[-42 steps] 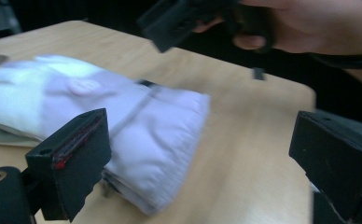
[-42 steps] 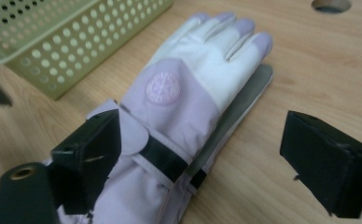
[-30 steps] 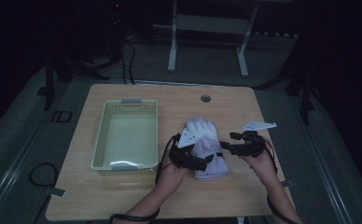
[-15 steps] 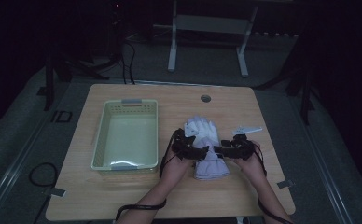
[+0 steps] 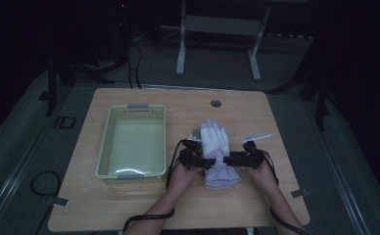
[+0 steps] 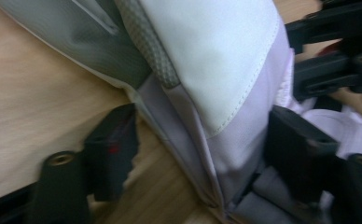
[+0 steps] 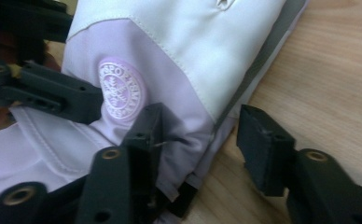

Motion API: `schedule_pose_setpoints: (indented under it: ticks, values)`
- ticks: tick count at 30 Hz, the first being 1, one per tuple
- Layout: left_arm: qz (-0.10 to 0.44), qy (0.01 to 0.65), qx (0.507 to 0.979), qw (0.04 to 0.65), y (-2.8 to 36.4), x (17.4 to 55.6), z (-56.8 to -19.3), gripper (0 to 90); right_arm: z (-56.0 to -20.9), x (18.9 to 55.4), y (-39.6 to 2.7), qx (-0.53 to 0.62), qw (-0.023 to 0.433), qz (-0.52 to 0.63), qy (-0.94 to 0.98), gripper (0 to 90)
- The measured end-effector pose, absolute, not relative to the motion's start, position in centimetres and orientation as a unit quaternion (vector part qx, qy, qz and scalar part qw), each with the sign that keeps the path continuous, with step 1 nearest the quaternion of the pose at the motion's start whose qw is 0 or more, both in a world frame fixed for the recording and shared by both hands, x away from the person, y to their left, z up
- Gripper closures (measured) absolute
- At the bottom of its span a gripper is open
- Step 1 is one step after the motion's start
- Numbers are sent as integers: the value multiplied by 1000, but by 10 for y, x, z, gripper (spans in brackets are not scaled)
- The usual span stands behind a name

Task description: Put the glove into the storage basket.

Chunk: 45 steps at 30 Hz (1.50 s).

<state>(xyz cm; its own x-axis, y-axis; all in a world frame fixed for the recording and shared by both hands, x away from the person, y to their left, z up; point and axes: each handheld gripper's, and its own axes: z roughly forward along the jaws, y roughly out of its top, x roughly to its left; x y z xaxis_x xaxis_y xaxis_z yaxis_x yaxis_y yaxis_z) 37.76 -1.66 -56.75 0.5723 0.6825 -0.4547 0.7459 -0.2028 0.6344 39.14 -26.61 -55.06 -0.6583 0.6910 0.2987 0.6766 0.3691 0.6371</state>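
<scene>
Step in hand: While both of your grippers sit at the wrist of the white and lilac ski glove (image 5: 216, 147), you are at the grasp, with nothing lifted yet as far as the high view tells.
Glove: it lies flat on the wooden table (image 5: 286, 196), fingers pointing away from you and the lilac cuff toward you, just right of the pale green basket (image 5: 131, 142) and apart from it.
Left gripper (image 6: 202, 154): your jaws stand apart, straddling the glove's side seam where white meets lilac; one jaw rests over bare wood, the other presses against the lilac fabric. Not clamped.
Right gripper (image 7: 195, 140): your jaws are spread too, one lying on the lilac cuff beside the round embroidered logo (image 7: 121, 92), the other over the table just off the glove's edge. The fabric edge lies between them, but they have not closed on it.
Other item: a small white object (image 5: 256, 137) lies on the table beyond your right hand; too small to name.
Next move, as I judge it: close each pair of jaws on its side of the cuff, and get the lower jaw under the edge rather than pushing the fabric along the wood.
Then: lift evenly with both hands so the glove stays level, probably toward the basket at your left.
</scene>
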Motion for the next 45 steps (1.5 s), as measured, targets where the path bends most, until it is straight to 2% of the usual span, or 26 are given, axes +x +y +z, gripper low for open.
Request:
schedule_pose_setpoints:
  ticks: [3, 6, 9, 14, 19, 28, 40, 45]
  values:
    - [-54, 455, 775, 435, -16, 380, -568, 352, -552, 391, -265, 409, -4, 385, 827, 637]
    - [-77, 449, 773, 442, -14, 382, -568, 450, -550, 390, -262, 405, -1, 380, 831, 701]
    - [-73, 440, 777, 444, -13, 380, -565, 570, -546, 386, -259, 403, 16, 375, 835, 789]
    - [-54, 428, 789, 437, -17, 374, -554, 651, -540, 377, -260, 408, 32, 390, 825, 812]
    - [-56, 424, 790, 439, -18, 369, -541, 672, -530, 371, -264, 409, 28, 401, 819, 818]
    - [-37, 405, 801, 440, -14, 362, -514, 686, -505, 360, -262, 398, 51, 413, 817, 822]
    - [-23, 389, 807, 445, 5, 358, -474, 691, -466, 354, -247, 376, 66, 431, 817, 822]
    - [-16, 385, 806, 449, 25, 360, -455, 692, -447, 357, -230, 364, 75, 436, 820, 822]
